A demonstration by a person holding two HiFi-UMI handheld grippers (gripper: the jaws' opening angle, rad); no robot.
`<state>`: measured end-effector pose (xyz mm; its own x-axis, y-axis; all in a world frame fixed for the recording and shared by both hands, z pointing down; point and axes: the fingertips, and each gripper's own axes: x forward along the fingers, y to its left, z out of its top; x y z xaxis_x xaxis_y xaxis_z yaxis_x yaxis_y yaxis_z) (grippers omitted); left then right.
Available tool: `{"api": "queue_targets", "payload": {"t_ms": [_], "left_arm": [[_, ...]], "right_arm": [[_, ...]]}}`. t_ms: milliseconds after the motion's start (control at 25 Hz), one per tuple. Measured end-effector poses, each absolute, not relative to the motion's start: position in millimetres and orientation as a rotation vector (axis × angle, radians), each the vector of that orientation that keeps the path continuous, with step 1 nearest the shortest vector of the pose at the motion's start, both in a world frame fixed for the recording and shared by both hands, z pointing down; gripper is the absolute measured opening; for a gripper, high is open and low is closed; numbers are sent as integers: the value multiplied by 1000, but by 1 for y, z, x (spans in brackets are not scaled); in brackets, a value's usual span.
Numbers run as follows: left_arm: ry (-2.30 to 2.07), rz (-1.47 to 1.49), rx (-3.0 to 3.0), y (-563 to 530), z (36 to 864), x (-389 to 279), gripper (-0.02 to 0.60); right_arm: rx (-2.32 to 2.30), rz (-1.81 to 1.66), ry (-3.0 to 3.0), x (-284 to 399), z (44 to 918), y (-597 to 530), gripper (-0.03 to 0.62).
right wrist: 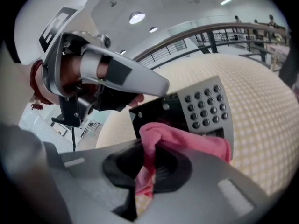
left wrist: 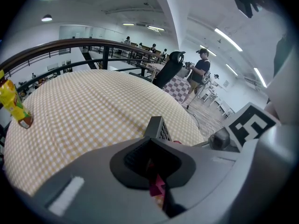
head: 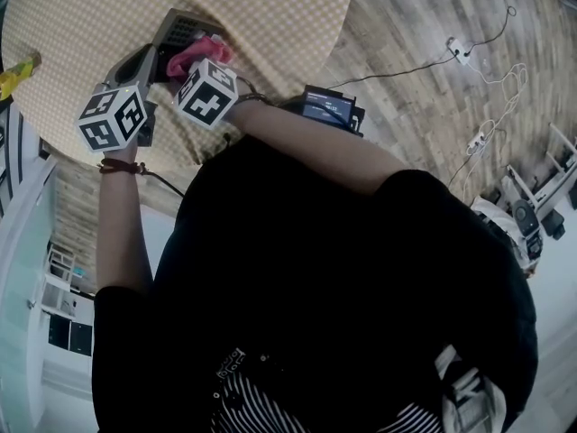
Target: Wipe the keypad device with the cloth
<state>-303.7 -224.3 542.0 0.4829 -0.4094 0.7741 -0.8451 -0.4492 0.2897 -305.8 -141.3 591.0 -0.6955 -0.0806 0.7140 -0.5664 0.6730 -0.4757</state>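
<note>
The grey keypad device [head: 178, 27] is held tilted above the round checkered table [head: 288, 16]. My left gripper [head: 151, 63] is shut on the device's black near edge; the device's corner [left wrist: 159, 127] sticks up past its jaws. My right gripper [head: 193, 63] is shut on a pink cloth [head: 200, 52]. In the right gripper view the cloth [right wrist: 182, 139] lies bunched against the device's lower face, just below the rows of dark keys [right wrist: 203, 107]. The left gripper [right wrist: 117, 73] shows there clamping the device's left side.
A yellow bottle [head: 18, 75] stands at the table's left edge, and shows as a bottle [left wrist: 14, 104] in the left gripper view. A small black screen unit [head: 329, 106] sits by the person's waist. Cables and power strips [head: 460, 50] lie on the wooden floor. Beyond the table are a railing [left wrist: 93, 48] and a person [left wrist: 198, 76].
</note>
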Motion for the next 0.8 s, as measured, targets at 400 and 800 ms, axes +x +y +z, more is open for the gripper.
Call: {"api": "queue_targets", "payload": {"t_ms": [400, 800], "left_arm": [[-1049, 823, 2060, -224, 541, -304, 2], [-1046, 818, 2066, -223, 543, -306, 2]], "right_arm": [[567, 797, -2462, -328, 549, -168, 31], [469, 1033, -2284, -297, 613, -125, 31]]}}
